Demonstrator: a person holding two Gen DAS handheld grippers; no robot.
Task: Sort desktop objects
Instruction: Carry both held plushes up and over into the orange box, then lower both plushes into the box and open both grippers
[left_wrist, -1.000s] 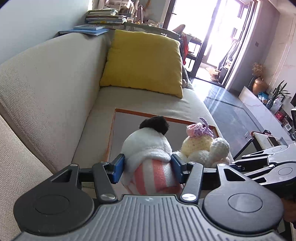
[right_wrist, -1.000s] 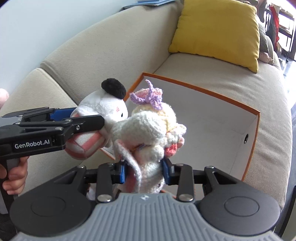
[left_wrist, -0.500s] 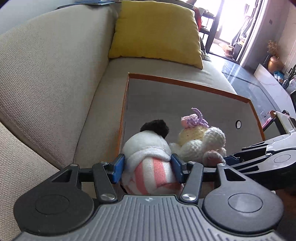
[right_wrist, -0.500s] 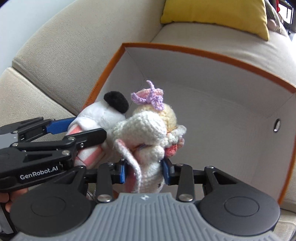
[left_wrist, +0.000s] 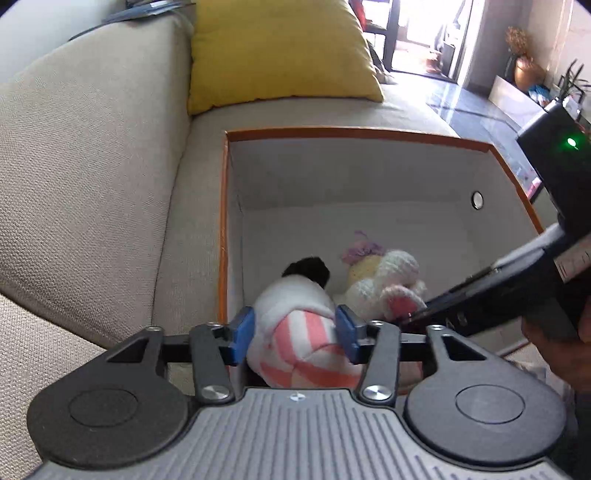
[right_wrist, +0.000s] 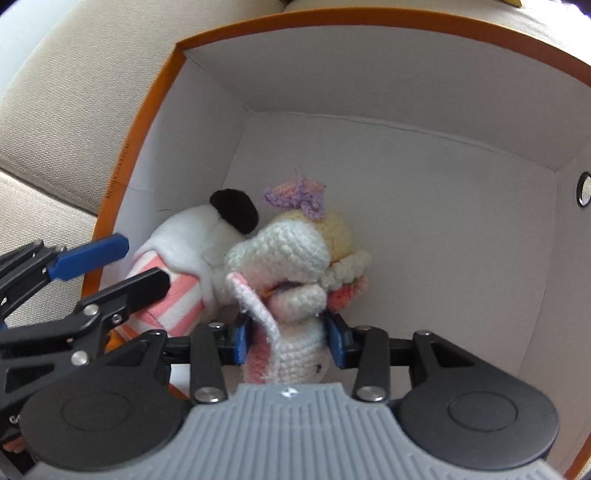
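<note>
Left gripper (left_wrist: 291, 334) is clenched on the pink-striped plush (left_wrist: 295, 332), blue pads squeezing its striped lower body; the black-tufted head points forward and down into the box (left_wrist: 332, 134). Right gripper (right_wrist: 290, 341) is clamped on the crochet doll (right_wrist: 295, 266) at its white base, head with the purple bow toward the box floor. Both toys sit below the orange rim, in the near-left corner of the box, touching each other side by side. Whether either one rests on the floor yet – cannot tell, the bodies hide the contact.

The box stands open on the beige sofa (left_wrist: 92, 166), a yellow cushion (left_wrist: 277, 51) beyond it. Grips are low on the bodies, likely so the heads lead in and the fingers clear the walls.

Judgement: 2 soft toys being binned together, the placing step nearly done; next is opening both grippers – then lifting straight out. Risk: yarn or the doll's loose pink ear snagging on a pad as it withdraws.
</note>
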